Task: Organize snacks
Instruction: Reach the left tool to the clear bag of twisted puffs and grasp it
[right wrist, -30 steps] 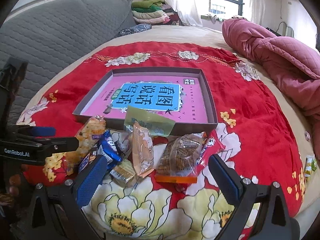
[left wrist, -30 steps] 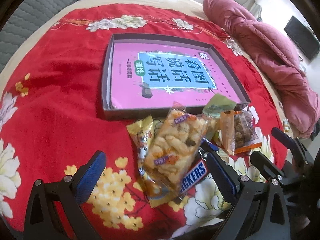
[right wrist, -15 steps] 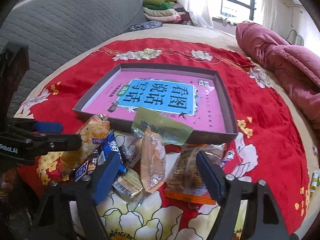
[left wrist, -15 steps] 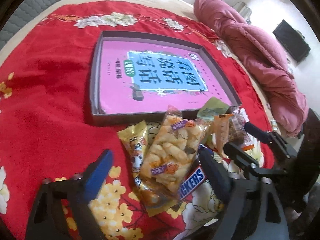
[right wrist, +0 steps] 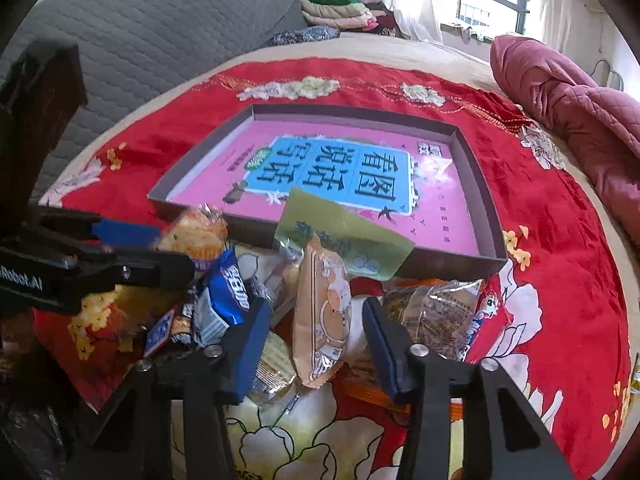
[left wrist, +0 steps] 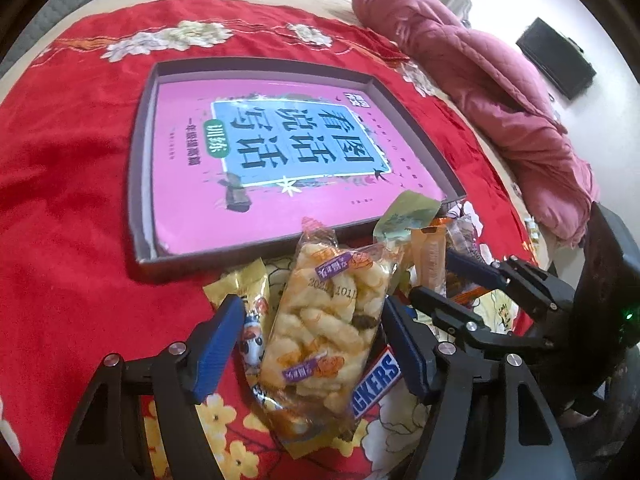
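Left wrist view: clear bag of puffed corn sticks lies lengthwise between the left gripper jaws, which have just been closing, not yet pinching. Right gripper, also closing, straddles an upright orange wrapped cake near the shallow grey box.

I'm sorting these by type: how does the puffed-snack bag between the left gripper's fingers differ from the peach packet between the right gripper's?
The puffed-snack bag is clear, its yellow sticks showing; the peach packet is opaque with printed artwork. The bag is the wider of the two. The bag lies flat on other wrappers; the packet stands more on edge. The left gripper and right gripper have both just been closing around them, neither visibly pinching yet. Both snacks sit in the pile before the tray.
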Demonstrator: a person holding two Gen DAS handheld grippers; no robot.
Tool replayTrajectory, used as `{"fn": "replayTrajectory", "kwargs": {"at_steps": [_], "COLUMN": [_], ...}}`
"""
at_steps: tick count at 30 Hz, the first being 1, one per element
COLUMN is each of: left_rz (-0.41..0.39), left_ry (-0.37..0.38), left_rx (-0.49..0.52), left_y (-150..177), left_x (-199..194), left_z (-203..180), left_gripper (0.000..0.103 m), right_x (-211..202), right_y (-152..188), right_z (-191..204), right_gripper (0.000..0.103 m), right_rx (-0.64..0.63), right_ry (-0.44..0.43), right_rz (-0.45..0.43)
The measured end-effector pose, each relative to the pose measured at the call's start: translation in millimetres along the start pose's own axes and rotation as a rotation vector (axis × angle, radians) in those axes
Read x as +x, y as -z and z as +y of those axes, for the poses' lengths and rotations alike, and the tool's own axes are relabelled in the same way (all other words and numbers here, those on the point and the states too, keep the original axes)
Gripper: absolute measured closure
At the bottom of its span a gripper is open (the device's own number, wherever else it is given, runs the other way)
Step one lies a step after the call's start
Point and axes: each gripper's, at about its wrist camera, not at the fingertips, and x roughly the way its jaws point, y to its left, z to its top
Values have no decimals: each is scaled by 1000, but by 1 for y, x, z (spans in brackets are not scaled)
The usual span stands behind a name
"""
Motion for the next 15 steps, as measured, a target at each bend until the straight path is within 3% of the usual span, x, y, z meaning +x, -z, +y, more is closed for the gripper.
{"fn": "replayTrajectory", "kwargs": {"at_steps": [4, 10, 15], "left_rz": [12, 13, -3], "left_ry": [19, 59, 52], "left_rx": [12, 22, 9], "left_y": [-4, -3, -2], "left_x": [5, 5, 0], "left_z": [1, -1, -1], "left_gripper": [32, 52, 55], "right_x": [4, 5, 2], "right_y": [1, 2, 2], "right_z": [-1, -3, -7], "right_gripper": [73, 75, 75], "right_rx": [-7, 6, 32], "right_ry": [-12, -33, -47], "right_rz": [20, 12, 1]}}
